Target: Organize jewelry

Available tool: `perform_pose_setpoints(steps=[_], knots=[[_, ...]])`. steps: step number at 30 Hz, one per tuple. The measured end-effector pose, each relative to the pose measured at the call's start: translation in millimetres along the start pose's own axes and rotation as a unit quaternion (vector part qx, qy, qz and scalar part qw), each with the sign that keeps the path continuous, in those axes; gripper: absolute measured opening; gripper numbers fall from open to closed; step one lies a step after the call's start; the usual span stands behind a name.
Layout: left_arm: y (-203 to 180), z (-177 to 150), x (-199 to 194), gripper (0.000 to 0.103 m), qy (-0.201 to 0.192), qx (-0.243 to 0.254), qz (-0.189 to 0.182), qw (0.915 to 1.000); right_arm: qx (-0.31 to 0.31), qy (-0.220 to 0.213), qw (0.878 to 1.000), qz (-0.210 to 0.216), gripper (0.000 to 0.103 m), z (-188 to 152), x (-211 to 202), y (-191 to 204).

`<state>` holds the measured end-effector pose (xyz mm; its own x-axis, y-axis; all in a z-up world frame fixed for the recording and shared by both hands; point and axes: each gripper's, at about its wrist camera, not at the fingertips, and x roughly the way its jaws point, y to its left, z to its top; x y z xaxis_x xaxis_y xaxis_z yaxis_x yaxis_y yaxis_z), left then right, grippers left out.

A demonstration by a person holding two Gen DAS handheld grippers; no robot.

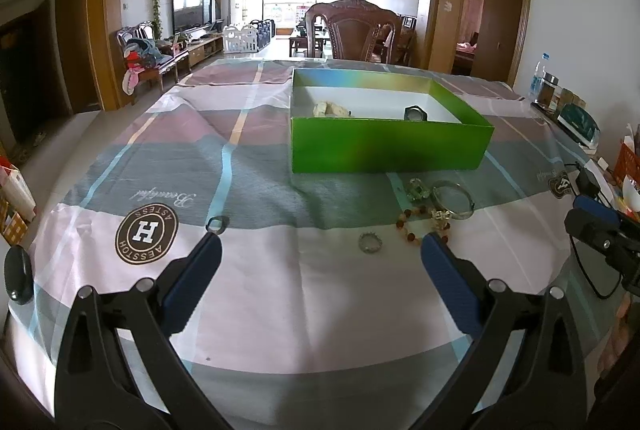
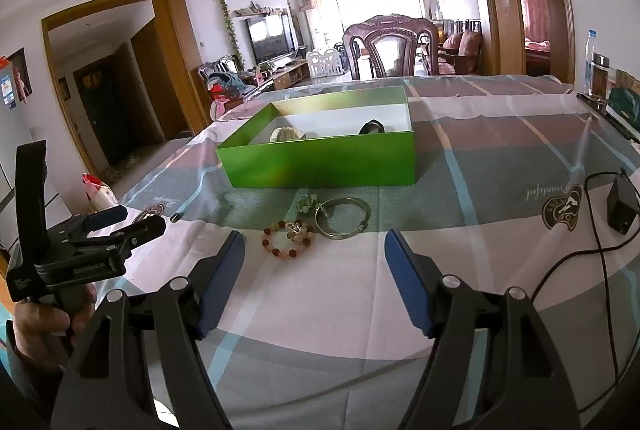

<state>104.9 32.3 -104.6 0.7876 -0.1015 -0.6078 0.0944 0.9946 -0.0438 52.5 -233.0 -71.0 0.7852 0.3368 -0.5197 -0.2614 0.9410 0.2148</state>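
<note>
A green box (image 1: 388, 146) (image 2: 320, 160) stands on the table and holds a pale bracelet (image 1: 330, 108) and a dark piece (image 1: 415, 113). In front of it lie a silver bangle (image 1: 453, 199) (image 2: 342, 217), a red bead bracelet (image 1: 416, 224) (image 2: 286, 238), a green trinket (image 1: 418, 189) (image 2: 307, 204), a small silver ring (image 1: 370, 242) and a dark ring (image 1: 217, 223). My left gripper (image 1: 322, 244) is open and empty just short of them. My right gripper (image 2: 314, 244) is open and empty, near the bead bracelet.
A plaid cloth (image 1: 256, 158) covers the table. A black adapter with its cable (image 2: 622, 204) lies at the right. Bottles and boxes (image 1: 560, 102) stand along the right edge. A wooden chair (image 1: 354, 30) stands beyond the far edge.
</note>
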Motion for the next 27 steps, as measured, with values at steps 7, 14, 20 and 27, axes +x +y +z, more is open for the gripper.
perform_pose_setpoints(steps=[7, 14, 20, 27], knots=[[-1, 0, 3, 0.099, 0.002, 0.003, -0.003, 1.0000, -0.002, 0.007, 1.000, 0.000, 0.071, 0, 5, 0], [2, -1, 6, 0.099, 0.005, -0.003, -0.002, 1.0000, -0.008, 0.016, 1.000, 0.001, 0.071, 2, 16, 3], [6, 0, 9, 0.099, 0.007, -0.006, -0.005, 0.9999, -0.022, 0.041, 0.999, -0.003, 0.071, 7, 41, 9], [16, 0, 15, 0.099, 0.012, -0.012, -0.002, 0.9999, -0.059, 0.099, 0.993, -0.002, 0.071, 11, 97, 30]])
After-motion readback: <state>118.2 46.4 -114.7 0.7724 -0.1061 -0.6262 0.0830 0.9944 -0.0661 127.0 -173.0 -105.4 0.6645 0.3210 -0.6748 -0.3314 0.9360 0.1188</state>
